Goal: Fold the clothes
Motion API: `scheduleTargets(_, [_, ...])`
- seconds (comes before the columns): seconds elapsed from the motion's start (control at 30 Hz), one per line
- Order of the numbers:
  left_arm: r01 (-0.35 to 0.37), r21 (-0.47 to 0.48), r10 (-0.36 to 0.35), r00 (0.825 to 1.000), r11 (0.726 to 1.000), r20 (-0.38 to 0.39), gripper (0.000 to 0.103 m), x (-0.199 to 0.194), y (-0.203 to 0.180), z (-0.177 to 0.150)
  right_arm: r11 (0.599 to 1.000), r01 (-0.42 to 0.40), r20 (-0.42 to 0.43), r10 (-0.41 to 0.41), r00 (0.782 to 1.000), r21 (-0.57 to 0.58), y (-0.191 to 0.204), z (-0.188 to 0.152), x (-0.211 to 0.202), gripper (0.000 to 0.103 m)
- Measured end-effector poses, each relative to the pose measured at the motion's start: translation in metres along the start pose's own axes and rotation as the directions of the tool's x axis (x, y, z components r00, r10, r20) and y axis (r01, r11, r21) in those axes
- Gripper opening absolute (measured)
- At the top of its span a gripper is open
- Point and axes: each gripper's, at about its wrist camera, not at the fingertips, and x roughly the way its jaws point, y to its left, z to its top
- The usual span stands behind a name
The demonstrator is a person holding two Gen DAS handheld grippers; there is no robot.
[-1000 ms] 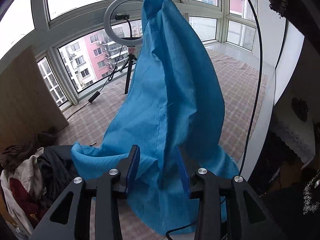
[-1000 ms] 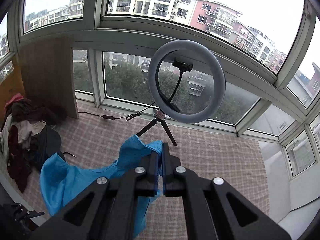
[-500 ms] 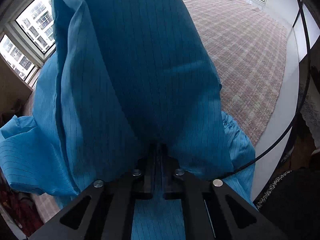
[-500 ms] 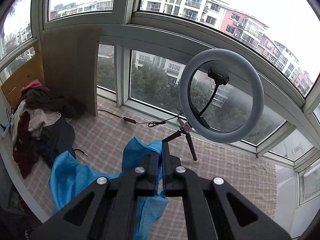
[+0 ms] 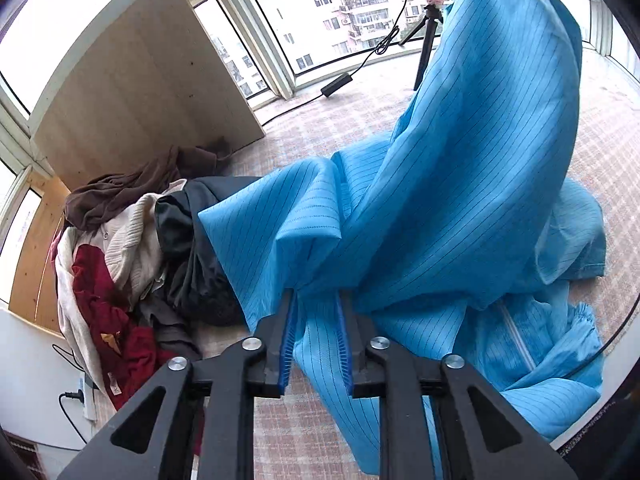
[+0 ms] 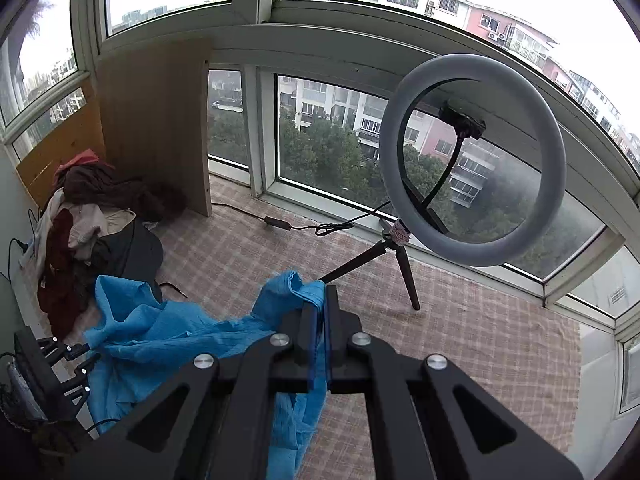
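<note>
Blue pinstriped garment (image 5: 472,168), partly lifted. In the left wrist view its long axis runs from the upper right of the frame, where the cloth rises out of sight, down to the lower centre, with the rest pooled on the checked mat (image 5: 600,128) at right.

Left gripper (image 5: 316,312): lower centre of its frame, jaws opening, a hanging fold of the blue cloth between the blue pads (image 5: 287,344) and brushing them; not firmly pinched, by the look of it.

Right gripper (image 6: 320,308): lower centre of its frame, clenched on a bunched edge of the same garment, which trails away to the lower left.

Judgement: the right gripper carries the high end, while the left sits at the low, slack part and is the nearer one to regrip the fold.

Heap of unfolded clothes (image 5: 120,248): left of frame, touching the blue cloth. Ring light on a tripod (image 6: 472,160): right of centre, well apart.
</note>
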Motion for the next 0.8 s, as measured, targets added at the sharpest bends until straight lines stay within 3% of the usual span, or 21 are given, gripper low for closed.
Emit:
scheduleTargets(0.1, [0.145, 0.089, -0.152, 0.986, 0.985, 0.068, 0.040, -0.031, -0.049, 0.007, 1.000, -0.020, 0.002, 0.020, 1.000, 0.001, -0.002, 0.001, 0.004, 0.002])
scheduleTargets(0.17, [0.211, 0.216, -0.233, 0.969, 0.953, 0.082, 0.049, -0.032, -0.102, 0.023, 1.000, -0.032, 0.002, 0.032, 1.000, -0.002, -0.002, 0.001, 0.007, 0.002])
scheduleTargets(0.27, [0.203, 0.393, -0.246, 0.967, 0.897, 0.064, 0.052, -0.013, -0.175, 0.028, 0.999, -0.047, 0.000, 0.047, 0.999, -0.009, -0.003, -0.001, 0.009, 0.002])
scheduleTargets(0.33, [0.207, 0.459, -0.251, 0.967, 0.864, 0.036, 0.052, 0.003, -0.207, 0.034, 0.998, -0.054, -0.006, 0.054, 0.999, -0.012, -0.006, -0.005, 0.007, 0.002])
scheduleTargets(0.5, [0.227, 0.530, -0.246, 0.969, 0.817, -0.036, 0.051, 0.051, -0.249, 0.049, 0.998, -0.065, -0.021, 0.065, 0.998, 0.003, -0.021, -0.020, -0.004, 0.002])
scheduleTargets(0.53, [0.250, 0.535, -0.252, 0.965, 0.807, -0.070, 0.046, 0.061, -0.254, 0.051, 0.998, -0.062, -0.021, 0.062, 0.998, 0.009, -0.025, -0.023, -0.006, 0.002])
scheduleTargets(0.57, [0.269, 0.529, -0.251, 0.962, 0.805, -0.108, 0.018, 0.071, -0.257, 0.051, 0.998, -0.062, -0.021, 0.062, 0.998, 0.015, -0.029, -0.025, -0.007, 0.002])
scheduleTargets(0.6, [0.289, 0.506, -0.249, 0.957, 0.813, -0.146, 0.003, 0.078, -0.256, 0.052, 0.998, -0.061, -0.022, 0.061, 0.998, 0.022, -0.032, -0.028, -0.006, 0.002])
scheduleTargets(0.7, [0.384, 0.383, -0.361, 0.923, 0.840, -0.134, 0.000, 0.057, -0.224, 0.053, 0.998, -0.045, -0.032, 0.046, 0.998, 0.040, -0.043, -0.037, -0.003, 0.002])
scheduleTargets(0.8, [0.391, 0.272, -0.397, 0.917, 0.879, -0.034, 0.000, 0.003, -0.165, 0.051, 0.998, -0.031, -0.031, 0.033, 0.999, 0.058, -0.054, -0.045, 0.001, 0.002])
